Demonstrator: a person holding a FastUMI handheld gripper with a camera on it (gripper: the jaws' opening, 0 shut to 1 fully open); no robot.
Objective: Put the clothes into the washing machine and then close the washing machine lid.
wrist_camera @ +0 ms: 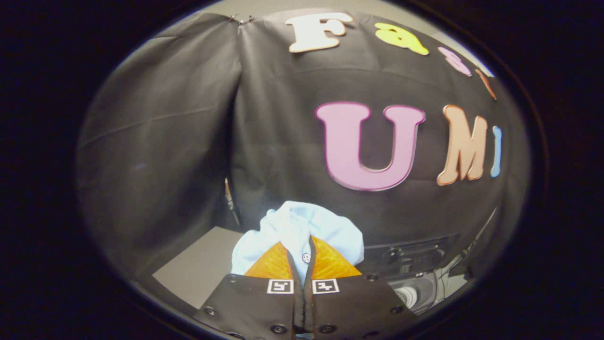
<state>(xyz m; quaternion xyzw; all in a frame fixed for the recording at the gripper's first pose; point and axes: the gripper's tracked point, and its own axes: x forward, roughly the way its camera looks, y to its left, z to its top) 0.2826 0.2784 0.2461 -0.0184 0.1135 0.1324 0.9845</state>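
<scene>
The gripper (303,255) is raised; its fingers (273,264) are pressed nearly together.

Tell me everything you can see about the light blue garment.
The light blue garment looks like soft, thin woven cloth, bunched and creased. A strip with one small white button runs down between the gripper fingers, which are shut on it. The rest bulges above and beside the fingertips, lifted in front of the black cloth wall.

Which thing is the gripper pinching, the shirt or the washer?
The pale blue shirt. The gripper has both fingers closed on it, bunched and lifted. The washer sits lower, beyond the fingers, untouched.
</scene>
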